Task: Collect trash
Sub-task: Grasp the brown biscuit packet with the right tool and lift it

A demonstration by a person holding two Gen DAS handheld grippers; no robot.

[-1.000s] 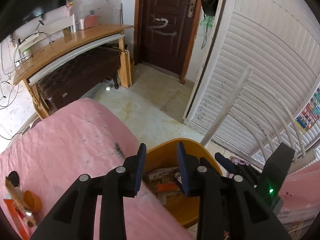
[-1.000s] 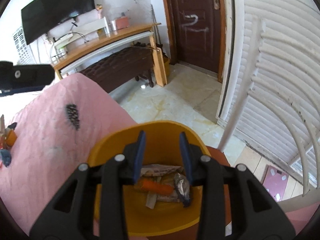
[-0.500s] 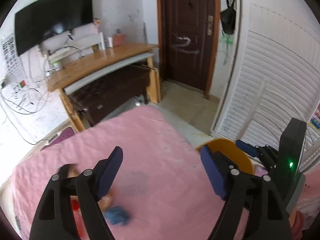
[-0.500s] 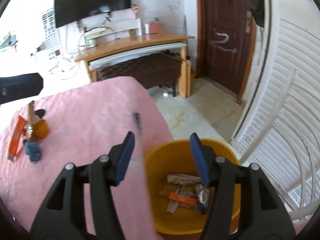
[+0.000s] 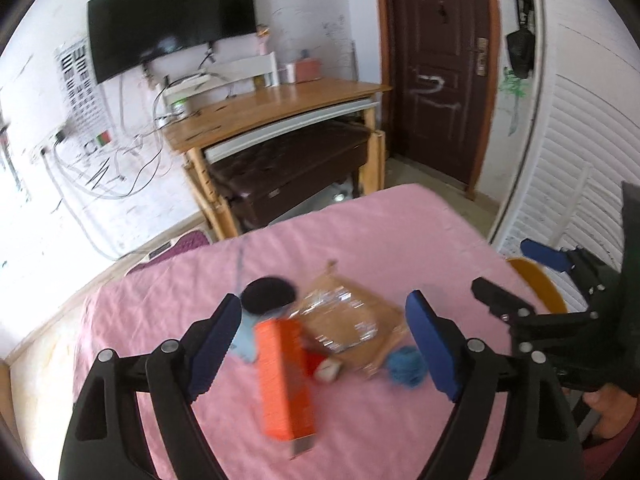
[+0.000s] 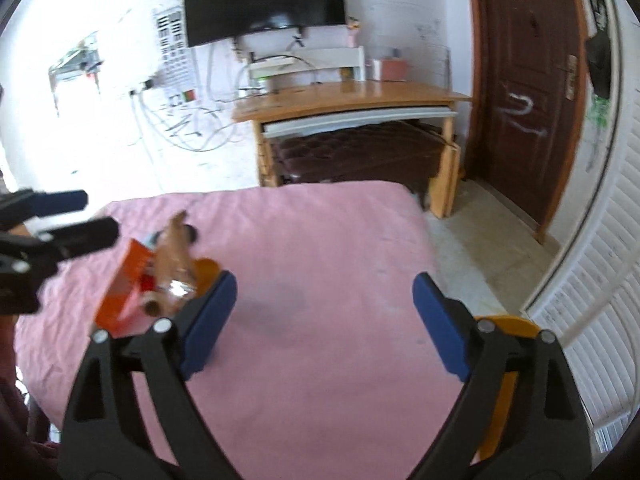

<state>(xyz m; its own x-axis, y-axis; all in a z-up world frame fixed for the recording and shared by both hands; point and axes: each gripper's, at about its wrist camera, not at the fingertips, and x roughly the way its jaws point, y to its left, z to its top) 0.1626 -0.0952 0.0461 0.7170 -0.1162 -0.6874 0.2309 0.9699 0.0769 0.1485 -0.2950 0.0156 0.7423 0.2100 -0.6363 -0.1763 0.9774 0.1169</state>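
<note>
A small heap of trash lies on the pink bedspread (image 5: 400,232). It holds an orange box (image 5: 284,380), a brown paper bag with foil (image 5: 348,316), a black round piece (image 5: 268,294) and a blue crumpled scrap (image 5: 404,366). My left gripper (image 5: 324,344) hovers over the heap, its jaws opening wide with nothing pressed between them. My right gripper (image 6: 324,320) is over bare bedspread, jaws also opening, empty. From the right wrist view the orange box (image 6: 124,296) and the bag (image 6: 172,264) lie to its left. The yellow bin (image 6: 508,328) sits at the bed's right corner.
A wooden desk (image 5: 280,108) with a dark bench (image 5: 288,176) under it stands beyond the bed. A television (image 5: 172,16) hangs above, with cables on the wall. A brown door (image 5: 436,72) and white louvred doors (image 5: 576,152) are at the right. A hand (image 5: 608,408) holds the right gripper (image 5: 500,266).
Both grippers have swung left, away from the yellow bin and over the bed. Their jaws have spread from narrow to wide. The trash heap has come between the left jaws.
</note>
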